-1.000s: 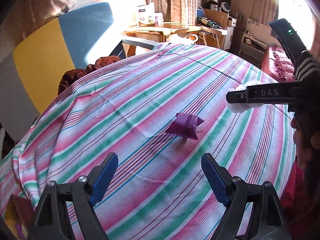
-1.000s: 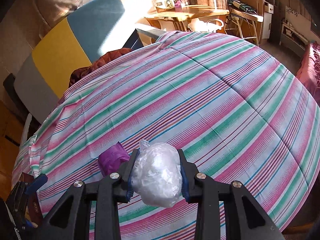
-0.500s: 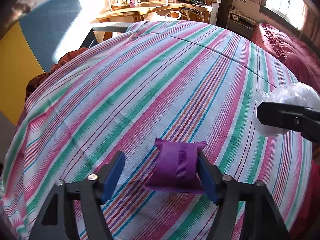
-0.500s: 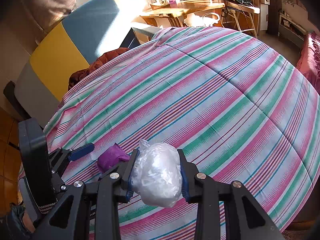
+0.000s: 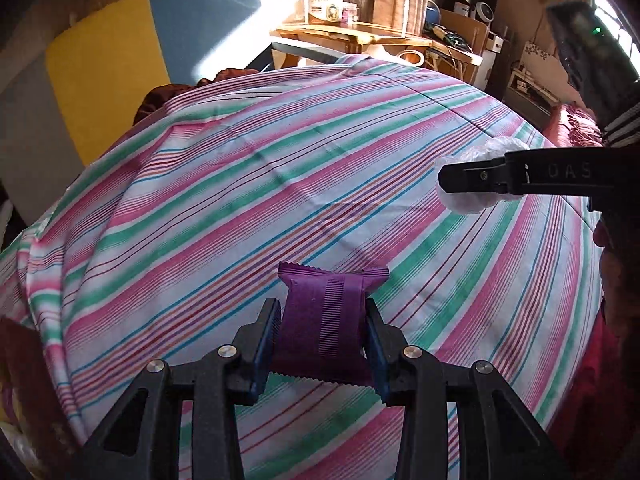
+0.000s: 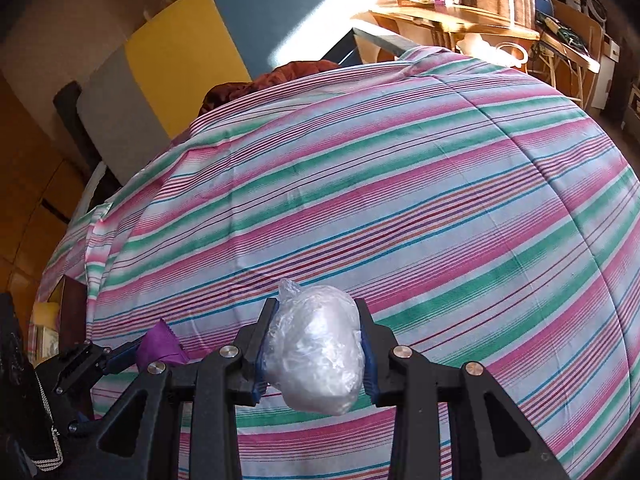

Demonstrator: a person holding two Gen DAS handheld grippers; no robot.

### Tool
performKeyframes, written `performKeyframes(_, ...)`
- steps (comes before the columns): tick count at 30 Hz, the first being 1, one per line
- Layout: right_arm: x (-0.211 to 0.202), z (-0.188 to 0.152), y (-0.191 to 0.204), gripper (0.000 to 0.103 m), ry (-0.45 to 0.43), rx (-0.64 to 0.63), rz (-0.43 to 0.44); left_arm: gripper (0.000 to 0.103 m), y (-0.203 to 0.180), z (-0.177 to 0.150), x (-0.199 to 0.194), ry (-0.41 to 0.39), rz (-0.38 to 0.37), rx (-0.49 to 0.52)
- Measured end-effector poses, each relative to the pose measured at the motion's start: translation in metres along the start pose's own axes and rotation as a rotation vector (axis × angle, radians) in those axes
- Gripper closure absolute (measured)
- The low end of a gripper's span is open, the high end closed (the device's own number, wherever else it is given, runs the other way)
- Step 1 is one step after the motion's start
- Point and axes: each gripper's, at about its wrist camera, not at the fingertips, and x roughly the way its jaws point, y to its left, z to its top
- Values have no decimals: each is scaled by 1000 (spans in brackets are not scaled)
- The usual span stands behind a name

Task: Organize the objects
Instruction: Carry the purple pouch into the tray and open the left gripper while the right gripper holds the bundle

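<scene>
A purple snack packet [image 5: 324, 320] sits low over the striped cloth [image 5: 240, 200], between the blue pads of my left gripper [image 5: 321, 308]. The jaws are closing onto it and the pads press both its sides. In the right wrist view the same packet [image 6: 160, 346] shows at lower left with the left gripper [image 6: 132, 354] around it. My right gripper [image 6: 316, 308] is shut on a crumpled clear plastic bundle [image 6: 316, 356], held above the cloth. From the left wrist view that gripper [image 5: 452, 178] and bundle [image 5: 468, 204] hang at the right.
The striped cloth [image 6: 360, 200] covers a broad domed surface. Behind it stand a grey, yellow and blue panel [image 6: 180, 52], a brown heap of fabric [image 6: 272, 78] and a wooden table [image 5: 352, 34] with a box. A hand [image 5: 616, 272] and red upholstery [image 5: 576, 128] lie at the right.
My left gripper came down over the purple packet and closed from wide open onto its sides. The right gripper kept its hold on the plastic bundle and shifted slightly.
</scene>
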Motion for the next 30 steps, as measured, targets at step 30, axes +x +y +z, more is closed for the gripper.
performKeyframes(30,49,-32,46,69,128,-177,23,62,81,-105,-139,-168,208,-260)
